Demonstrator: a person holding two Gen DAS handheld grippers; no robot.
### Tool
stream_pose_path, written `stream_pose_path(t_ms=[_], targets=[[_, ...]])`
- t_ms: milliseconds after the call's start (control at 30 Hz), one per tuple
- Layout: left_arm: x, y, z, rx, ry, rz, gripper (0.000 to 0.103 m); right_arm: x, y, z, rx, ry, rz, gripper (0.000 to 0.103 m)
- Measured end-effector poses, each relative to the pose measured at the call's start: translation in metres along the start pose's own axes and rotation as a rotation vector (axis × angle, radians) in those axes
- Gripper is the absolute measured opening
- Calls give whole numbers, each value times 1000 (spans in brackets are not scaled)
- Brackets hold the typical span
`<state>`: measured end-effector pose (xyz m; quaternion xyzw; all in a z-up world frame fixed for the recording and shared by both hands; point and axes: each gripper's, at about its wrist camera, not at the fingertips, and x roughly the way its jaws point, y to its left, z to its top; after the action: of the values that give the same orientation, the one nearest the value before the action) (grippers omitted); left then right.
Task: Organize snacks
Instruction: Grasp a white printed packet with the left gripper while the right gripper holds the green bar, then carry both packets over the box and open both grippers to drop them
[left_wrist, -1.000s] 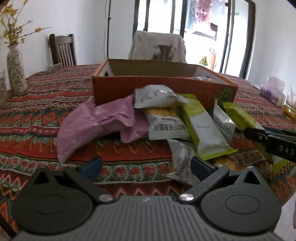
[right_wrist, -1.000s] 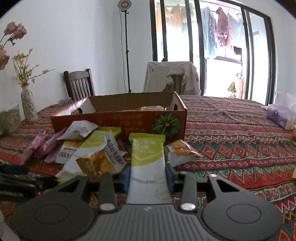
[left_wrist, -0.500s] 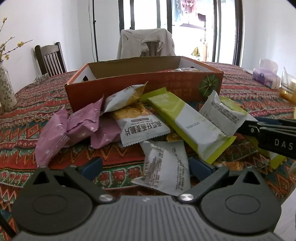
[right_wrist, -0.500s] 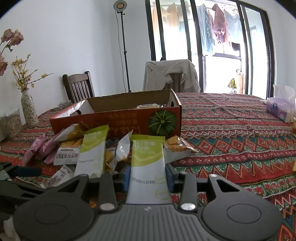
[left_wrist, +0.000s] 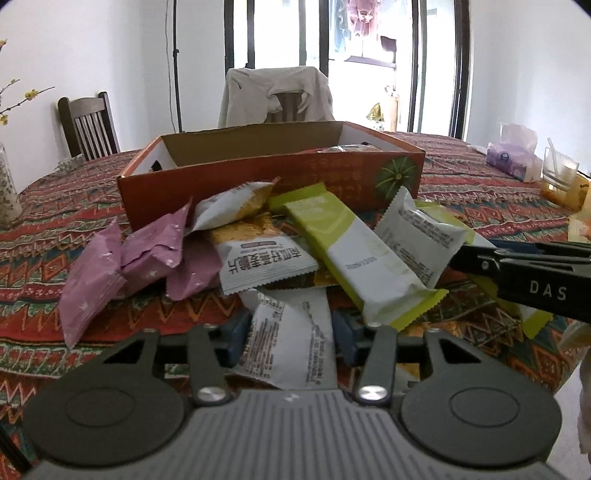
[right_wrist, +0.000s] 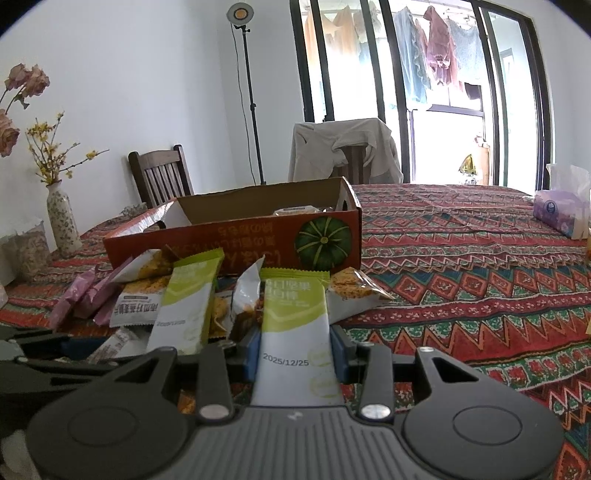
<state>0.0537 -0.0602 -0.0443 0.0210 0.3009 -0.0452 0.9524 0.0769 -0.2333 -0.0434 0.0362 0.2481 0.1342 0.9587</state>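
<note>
An open orange cardboard box (left_wrist: 258, 181) stands on the patterned tablecloth, with a pile of snack packets in front of it. My left gripper (left_wrist: 290, 332) is at the pile's near edge, its jaws closing, and both blue pads press the sides of a crumpled white snack packet (left_wrist: 288, 347). Purple packets (left_wrist: 122, 266) lie at the left of the pile and a green-and-white bar (left_wrist: 354, 251) in the middle. My right gripper (right_wrist: 295, 350) is shut on another green-and-white snack bar (right_wrist: 293, 317) that sticks out toward the box (right_wrist: 240, 236). Its black fingers (left_wrist: 517, 269) reach in from the right in the left wrist view.
A flowered vase (right_wrist: 62, 221) stands at the far left of the table. A purple tissue pack (right_wrist: 561, 210) and a clear cup (left_wrist: 557, 173) sit at the far right. Two chairs stand behind the table, one draped with a cloth (left_wrist: 277, 96). The table's edge drops off at the near right.
The left gripper's jaws went from wide apart to closed on the white packet, after sliding up to the pile. The right gripper stayed still with its bar.
</note>
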Motion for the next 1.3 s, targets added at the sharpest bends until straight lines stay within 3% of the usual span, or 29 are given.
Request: stream_pose_path(t_ms=[733, 967, 1300], targets=[[-52, 24, 2, 0, -156, 2, 47, -22, 3, 14, -17, -85, -36, 38], [-52, 28, 22, -3, -210, -11, 47, -18, 8, 27, -55, -123, -32, 38], [-31, 36, 73, -35, -283, 2, 47, 14, 22, 73, -98, -190, -12, 38]])
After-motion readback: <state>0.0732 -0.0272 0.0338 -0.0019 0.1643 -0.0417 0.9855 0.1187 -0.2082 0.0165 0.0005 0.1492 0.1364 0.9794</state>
